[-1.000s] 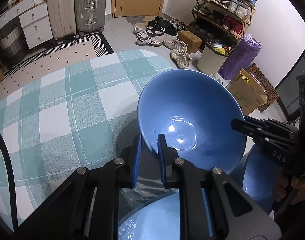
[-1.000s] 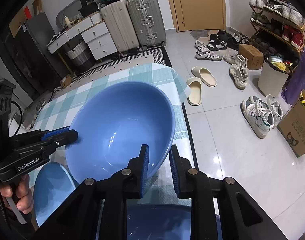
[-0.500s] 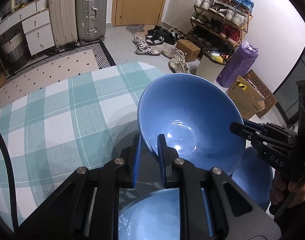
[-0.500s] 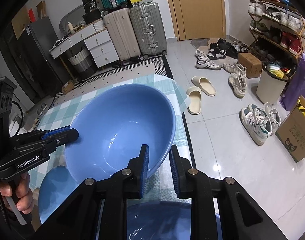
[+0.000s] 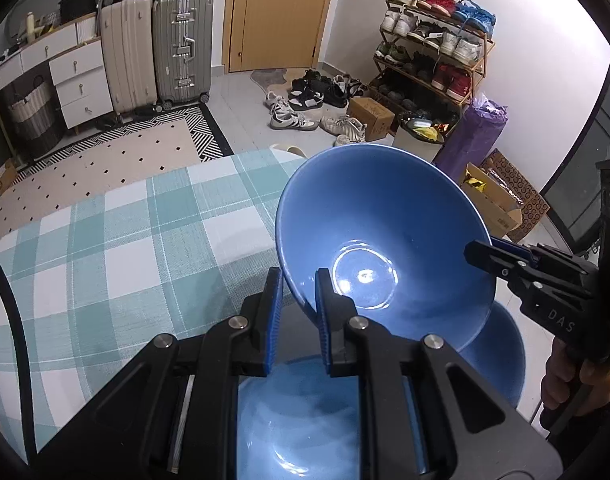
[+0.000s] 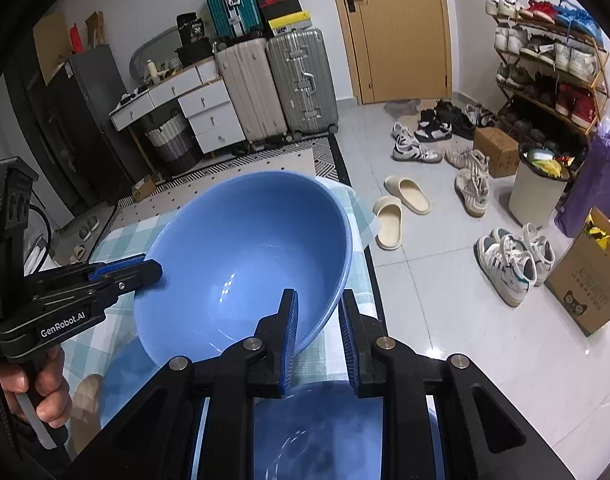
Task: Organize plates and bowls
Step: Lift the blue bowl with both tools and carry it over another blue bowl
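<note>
A large blue bowl (image 5: 385, 240) hangs tilted above the checked table (image 5: 125, 240), held by two opposite rims. My left gripper (image 5: 299, 280) is shut on the near rim in the left wrist view. On the opposite rim my right gripper (image 5: 501, 256) is shut; in its own view it (image 6: 317, 304) pinches the bowl (image 6: 245, 264), with the left gripper (image 6: 145, 268) across from it. Under the held bowl lie a blue dish (image 5: 305, 420) and a second blue bowl (image 5: 501, 356); the right wrist view shows them as a dish (image 6: 325, 432) and a bowl (image 6: 121, 372).
The table's edge (image 6: 369, 280) runs just right of the bowl, with tiled floor beyond. Slippers (image 6: 397, 208), loose shoes (image 6: 513, 260), a cardboard box (image 6: 585, 292), a white bin (image 6: 537, 188) and a shoe rack (image 5: 437, 60) stand there. Suitcases (image 5: 161, 48) line the far wall.
Both grippers have risen together with the blue bowl between them. The tablecloth and the dishes below have dropped away, and more of the floor and far wall shows.
</note>
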{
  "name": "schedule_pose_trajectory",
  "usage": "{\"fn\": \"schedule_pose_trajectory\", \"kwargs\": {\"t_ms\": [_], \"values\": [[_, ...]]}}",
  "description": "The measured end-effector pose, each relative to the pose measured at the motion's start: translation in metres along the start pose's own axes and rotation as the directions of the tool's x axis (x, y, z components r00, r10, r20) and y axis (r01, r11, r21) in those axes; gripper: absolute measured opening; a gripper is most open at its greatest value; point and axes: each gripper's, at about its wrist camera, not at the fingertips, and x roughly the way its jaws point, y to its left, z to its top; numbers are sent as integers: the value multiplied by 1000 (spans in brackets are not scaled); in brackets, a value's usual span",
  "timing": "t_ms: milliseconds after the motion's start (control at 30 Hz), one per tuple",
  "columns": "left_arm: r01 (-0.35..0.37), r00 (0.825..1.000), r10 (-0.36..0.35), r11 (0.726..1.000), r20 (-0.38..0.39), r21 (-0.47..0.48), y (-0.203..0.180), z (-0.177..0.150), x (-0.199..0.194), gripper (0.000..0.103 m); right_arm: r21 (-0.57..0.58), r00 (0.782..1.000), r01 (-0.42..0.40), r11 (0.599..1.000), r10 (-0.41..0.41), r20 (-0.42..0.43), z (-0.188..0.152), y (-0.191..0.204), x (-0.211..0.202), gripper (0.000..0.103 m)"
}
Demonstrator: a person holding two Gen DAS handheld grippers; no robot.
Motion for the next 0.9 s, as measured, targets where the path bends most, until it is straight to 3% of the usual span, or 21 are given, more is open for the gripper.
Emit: {"fn": "schedule_pose_trajectory", "kwargs": {"t_ms": [900], "values": [[-26, 994, 24, 1000, 105, 15, -24, -45, -125, 13, -47, 993, -37, 998, 42, 109, -28, 52, -90, 21]]}}
